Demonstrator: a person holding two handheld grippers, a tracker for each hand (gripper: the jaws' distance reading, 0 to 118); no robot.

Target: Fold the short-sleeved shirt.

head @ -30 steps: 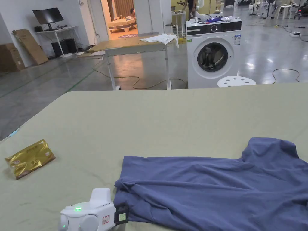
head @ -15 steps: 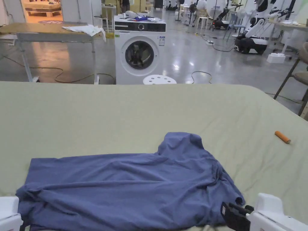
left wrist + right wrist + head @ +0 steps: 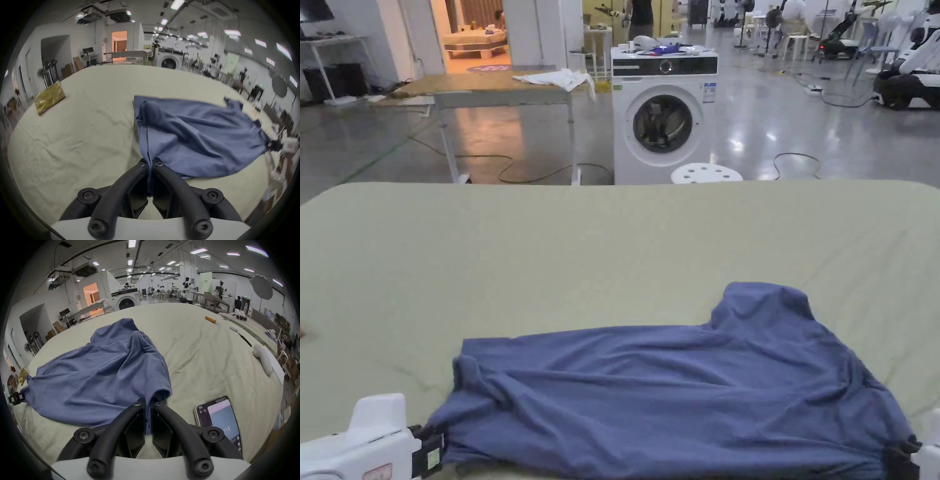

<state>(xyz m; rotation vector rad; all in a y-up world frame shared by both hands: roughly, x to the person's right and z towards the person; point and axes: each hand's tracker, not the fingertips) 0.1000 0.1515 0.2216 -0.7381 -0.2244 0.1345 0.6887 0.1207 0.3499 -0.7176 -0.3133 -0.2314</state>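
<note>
A blue short-sleeved shirt [image 3: 675, 394] lies stretched sideways across the pale green table cover [image 3: 581, 250], one sleeve pointing to the far side. My left gripper [image 3: 434, 447] is shut on the shirt's near left corner; in the left gripper view the cloth [image 3: 194, 133] runs straight between its jaws [image 3: 150, 164]. At the shirt's near right corner my right gripper [image 3: 909, 450] is shut on the cloth near a sleeve opening [image 3: 160, 391], with fabric pinched between the jaws [image 3: 147, 404]. The near edge of the shirt [image 3: 90, 369] hangs taut between the two grippers.
A gold packet [image 3: 49, 97] lies on the cover to the far left. An orange tube [image 3: 210, 319] lies far right, a phone [image 3: 219, 418] near my right gripper. Beyond the table stand a washing machine [image 3: 664, 119], a white stool [image 3: 706, 173] and a work table [image 3: 487, 87].
The head camera swung right, then back left. Both grippers now hold the shirt's near corners, and the near edge is pulled straighter than a second ago.
</note>
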